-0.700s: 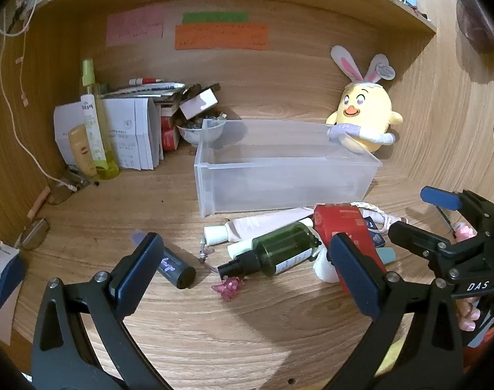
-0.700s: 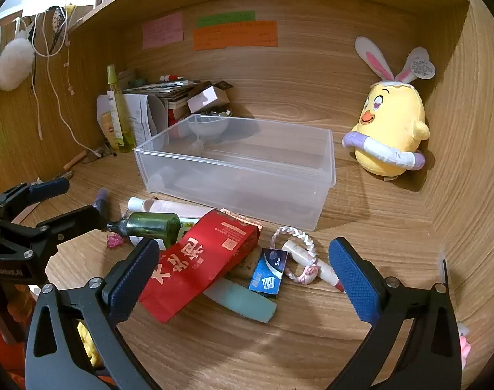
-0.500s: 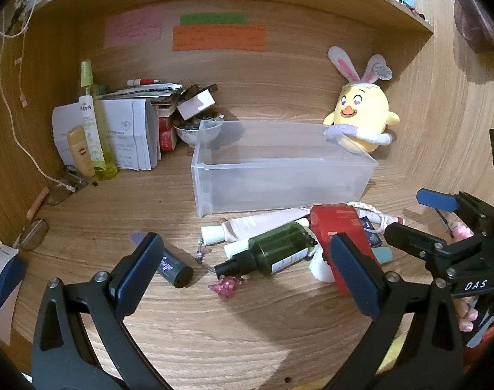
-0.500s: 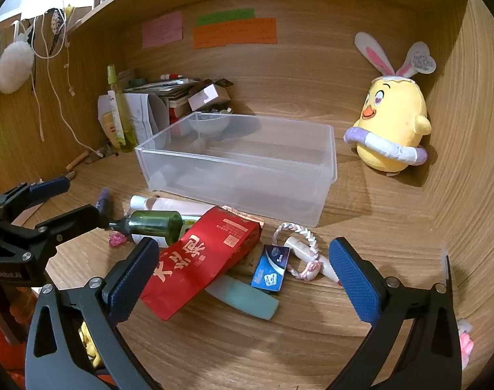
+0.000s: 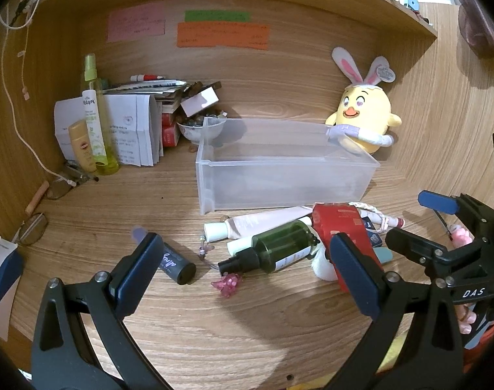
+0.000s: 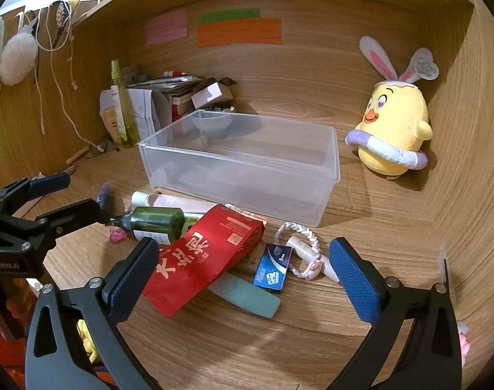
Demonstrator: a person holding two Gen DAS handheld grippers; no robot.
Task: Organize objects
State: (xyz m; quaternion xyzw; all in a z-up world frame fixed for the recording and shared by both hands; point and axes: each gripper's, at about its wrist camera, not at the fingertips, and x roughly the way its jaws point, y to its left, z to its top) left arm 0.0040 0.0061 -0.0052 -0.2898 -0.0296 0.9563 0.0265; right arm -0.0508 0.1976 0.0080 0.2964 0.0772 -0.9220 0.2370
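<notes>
I see a clear plastic bin [image 6: 328, 162] standing open and empty on the wooden table [image 6: 247, 341], and just in front of it a heap: a green bottle [image 6: 159, 222] on its side, a red packet [image 6: 201, 260], a pale tube [image 5: 266, 222] and a small blue box [image 6: 273, 268].

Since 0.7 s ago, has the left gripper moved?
Yes, slightly. In the left wrist view the clear bin and green bottle slid a little left in frame, so the open left gripper drifted right.
</notes>
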